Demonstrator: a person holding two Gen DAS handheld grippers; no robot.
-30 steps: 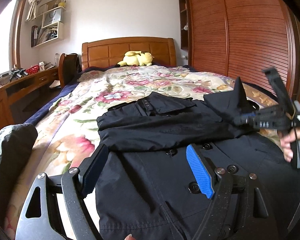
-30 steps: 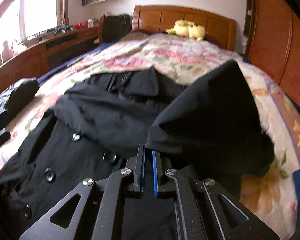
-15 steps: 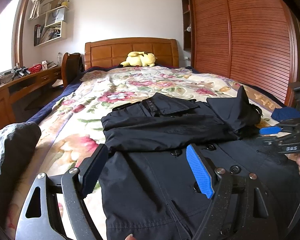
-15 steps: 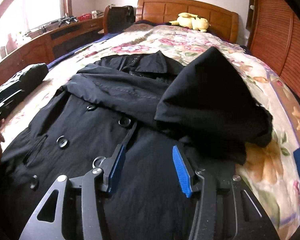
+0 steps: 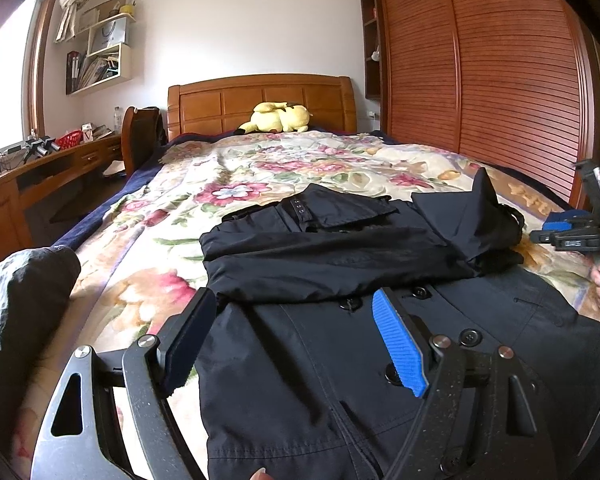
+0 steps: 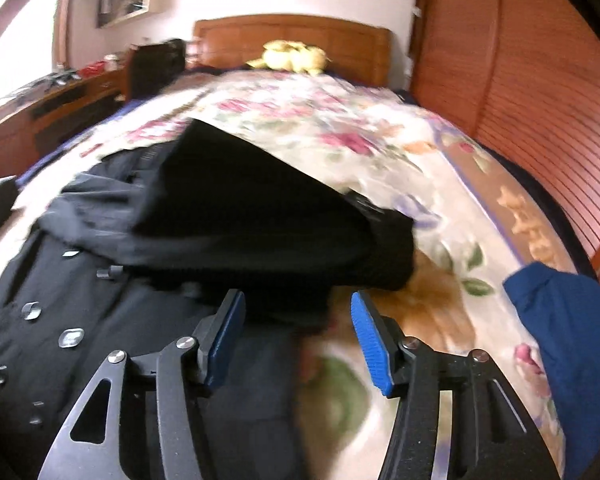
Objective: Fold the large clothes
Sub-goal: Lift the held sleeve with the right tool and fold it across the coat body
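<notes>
The black coat (image 5: 340, 312) lay buttoned-side up on the flowered bedspread (image 5: 236, 184), its long axis running near to far, collar at the far end. A sleeve lay folded across the chest, bunched at the coat's right edge. The right gripper (image 6: 298, 332) was nearer that bunch; its jaws had just been opening, nothing between them. The left gripper (image 5: 292, 336) hovered wide open, empty, over the coat's near left side.

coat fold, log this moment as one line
task: fold coat | sleeves: both laid across chest | left claw: open, over coat, empty | right claw: jaws just opening, empty, at coat's edge | surface: bed
</notes>
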